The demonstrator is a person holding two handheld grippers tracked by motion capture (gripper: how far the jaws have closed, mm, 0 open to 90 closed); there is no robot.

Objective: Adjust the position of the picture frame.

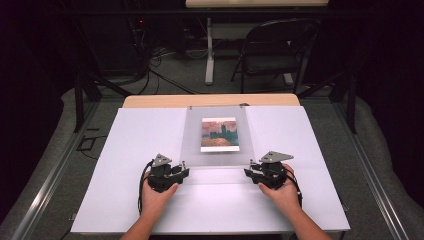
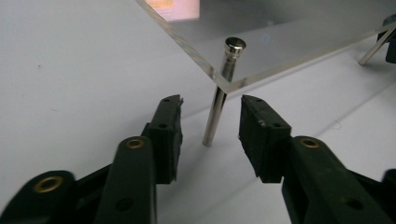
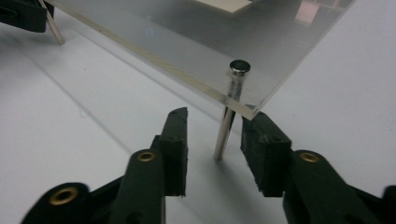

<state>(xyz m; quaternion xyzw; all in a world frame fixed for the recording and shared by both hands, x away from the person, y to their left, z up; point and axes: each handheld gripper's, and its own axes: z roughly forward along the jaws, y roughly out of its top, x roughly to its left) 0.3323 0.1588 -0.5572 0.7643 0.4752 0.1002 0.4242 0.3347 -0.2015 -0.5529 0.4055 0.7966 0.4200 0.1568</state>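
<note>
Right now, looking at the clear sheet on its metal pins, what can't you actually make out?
- Painting print: detail too small in the high view; cut off by the top edge in the left gripper view.
- Far pins: too small in the high view to tell how they stand.
- Left gripper and right gripper: whether either pad touches its pin is unclear.

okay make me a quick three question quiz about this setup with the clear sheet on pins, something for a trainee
1. True or false: the left tongs are shut on the metal pin.
2. What lies under the clear sheet? A) a small picture B) a key C) a cup
3. Fill in: each pin stands at a near ______ of the sheet.

Key
1. False: the pin stands between open jaws; likewise the right tongs around their pin.
2. A, the small picture.
3. corner
</note>
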